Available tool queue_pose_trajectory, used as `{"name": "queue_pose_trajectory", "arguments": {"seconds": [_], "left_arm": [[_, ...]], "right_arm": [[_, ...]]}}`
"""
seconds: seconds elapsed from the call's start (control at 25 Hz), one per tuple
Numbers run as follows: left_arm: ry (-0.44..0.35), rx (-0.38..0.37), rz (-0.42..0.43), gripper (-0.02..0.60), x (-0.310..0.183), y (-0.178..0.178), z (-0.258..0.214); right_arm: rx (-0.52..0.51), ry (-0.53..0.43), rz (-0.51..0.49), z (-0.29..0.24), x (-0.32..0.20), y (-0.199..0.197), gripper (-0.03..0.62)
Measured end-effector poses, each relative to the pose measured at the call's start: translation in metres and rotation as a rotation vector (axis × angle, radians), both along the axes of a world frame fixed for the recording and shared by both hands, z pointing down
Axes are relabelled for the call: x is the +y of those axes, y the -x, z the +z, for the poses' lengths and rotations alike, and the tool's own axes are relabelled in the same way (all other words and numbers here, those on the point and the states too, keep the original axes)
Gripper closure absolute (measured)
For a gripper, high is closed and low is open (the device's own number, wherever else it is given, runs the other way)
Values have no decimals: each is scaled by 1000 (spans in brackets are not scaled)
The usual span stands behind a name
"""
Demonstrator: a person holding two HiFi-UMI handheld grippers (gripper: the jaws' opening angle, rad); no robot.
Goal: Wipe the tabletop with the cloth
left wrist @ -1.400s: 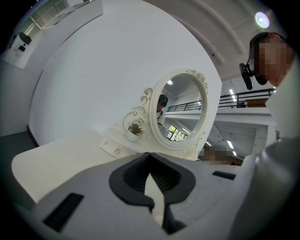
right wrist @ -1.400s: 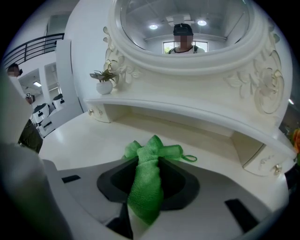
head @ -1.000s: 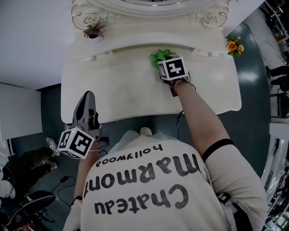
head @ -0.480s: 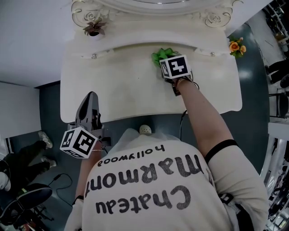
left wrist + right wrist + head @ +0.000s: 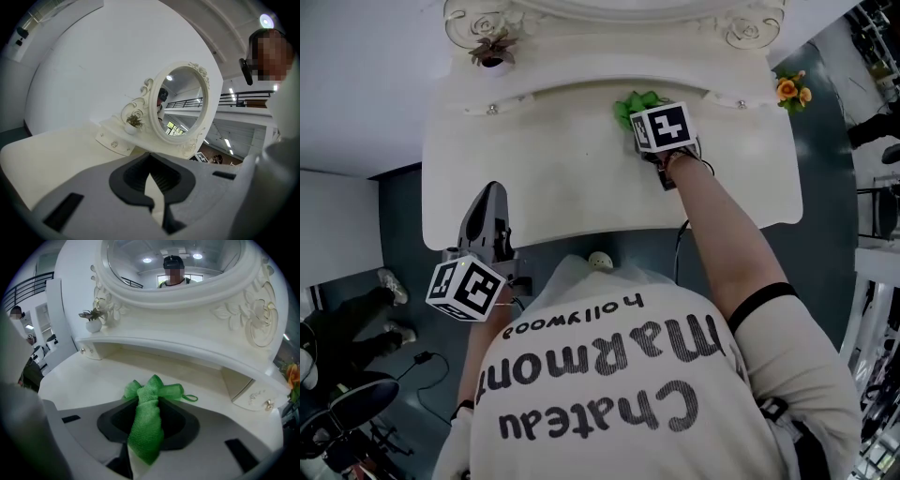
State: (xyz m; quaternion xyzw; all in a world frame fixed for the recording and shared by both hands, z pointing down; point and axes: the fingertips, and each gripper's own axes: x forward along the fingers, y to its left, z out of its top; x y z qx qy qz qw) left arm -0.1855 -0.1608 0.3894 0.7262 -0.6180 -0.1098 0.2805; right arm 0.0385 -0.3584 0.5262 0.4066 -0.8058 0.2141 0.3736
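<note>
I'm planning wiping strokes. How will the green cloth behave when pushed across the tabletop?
Likely floppy: the green cloth bunches and folds where the right hand-held gripper pinches it. Probably light, since a narrow pinch holds it. Its fuzzy pile may drag on the tabletop rather than slide.

Right tongs [image 5: 149, 420] outstretched, pinching cloth [image 5: 151, 392] — left tongs [image 5: 152, 187] closed, near torso.

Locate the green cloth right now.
Head view: the green cloth is pinched in the right claw, at the back of the tabletop, right of centre, just in front of the mirror.
</note>
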Motion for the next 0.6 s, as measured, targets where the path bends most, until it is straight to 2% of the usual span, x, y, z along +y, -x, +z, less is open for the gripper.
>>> {"name": "queue_pose_trajectory", "arguments": {"seconds": [0.48, 0.6], "left_arm": [[9, 0, -18, 574, 12, 2, 2], [5, -24, -16, 574, 15, 3, 1]], "right_arm": [[3, -28, 28, -1, 1, -1, 457], [-14, -41, 60, -2, 0, -3, 457]]}}
